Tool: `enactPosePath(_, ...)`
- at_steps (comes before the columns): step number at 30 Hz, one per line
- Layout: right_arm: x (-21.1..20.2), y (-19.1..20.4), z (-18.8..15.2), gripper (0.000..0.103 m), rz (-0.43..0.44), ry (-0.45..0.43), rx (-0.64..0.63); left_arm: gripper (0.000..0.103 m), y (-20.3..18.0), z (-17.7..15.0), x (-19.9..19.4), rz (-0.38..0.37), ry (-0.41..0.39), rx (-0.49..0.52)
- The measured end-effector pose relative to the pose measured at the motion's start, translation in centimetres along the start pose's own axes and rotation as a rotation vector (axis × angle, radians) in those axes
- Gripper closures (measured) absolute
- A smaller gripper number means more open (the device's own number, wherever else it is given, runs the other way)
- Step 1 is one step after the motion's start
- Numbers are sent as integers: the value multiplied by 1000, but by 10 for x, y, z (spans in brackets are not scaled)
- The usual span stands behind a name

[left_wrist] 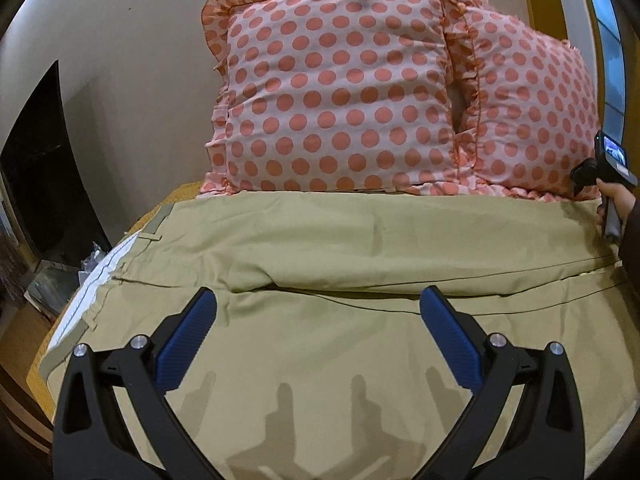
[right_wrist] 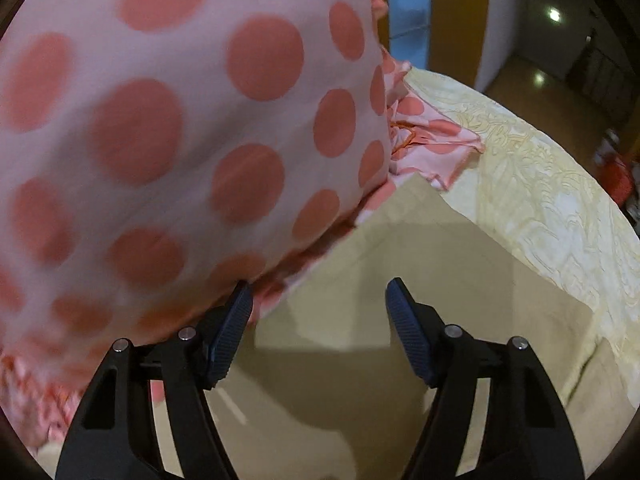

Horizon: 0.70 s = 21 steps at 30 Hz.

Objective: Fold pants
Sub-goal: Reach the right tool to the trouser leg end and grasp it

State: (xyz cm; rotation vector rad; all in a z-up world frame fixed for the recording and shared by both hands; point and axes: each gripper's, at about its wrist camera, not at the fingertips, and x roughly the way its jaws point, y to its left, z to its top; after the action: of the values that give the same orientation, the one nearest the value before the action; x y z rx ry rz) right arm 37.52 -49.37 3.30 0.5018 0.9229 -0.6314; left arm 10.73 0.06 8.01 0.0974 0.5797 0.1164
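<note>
- The pants (left_wrist: 360, 240) lie spread across the bed (right_wrist: 560, 184), waistband at the left, legs running right, far edge against 2 pillows (left_wrist: 340, 92).
- Left gripper (left_wrist: 318, 304) hovers over the near leg, jaws wide open, holding nothing.
- Right gripper (right_wrist: 318, 296) has jaws open and empty over the hem end; its left finger (right_wrist: 232, 328) is touching or almost touching the pillow.
- Risk: closing here could pinch the pillow's frill with the cloth, dragging it along.
- Risk: grabbing only 1 layer would skew the fold.
- Hard to tell: the right view is blurred, the hem corner sits partly under the pillow, and the near pant edge is cut off.
</note>
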Motion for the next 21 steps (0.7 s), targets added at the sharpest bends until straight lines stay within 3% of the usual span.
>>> enactPosePath(1, 6, 1, 1, 31, -26, 10, -7, 2, 0, 0, 4, 6, 7, 6)
enactPosePath(2, 10, 6, 1, 39, -75, -20, -58, 2, 1, 0, 6, 9, 11, 7)
enactPosePath(4, 10, 5, -4, 54, -59, -54, -93, 2, 3, 0, 10, 11, 20, 6)
enactPosePath(5, 8, -1, -6, 73, -54, -77, -91, 2, 4, 0, 11, 12, 22, 2)
enactPosePath(9, 7, -52, -8, 98, 140, -77, 34, 2, 13, 0, 9, 9, 19, -15)
enactPosePath(13, -28, -119, -27, 98, 442, -144, 172, 2, 33, 3, -3, -15, -3, -41)
enactPosePath(17, -95, -187, -78, 99, 668, -208, 223, 2, 64, 9, -15, -41, -51, -86)
enactPosePath(19, -128, -214, -121, 99, 707, -201, 248, 2, 77, 15, -14, -46, -61, -102)
enactPosePath(21, -133, -232, -159, 99, 690, -164, 268, 2, 88, 22, -9, -64, -53, -131)
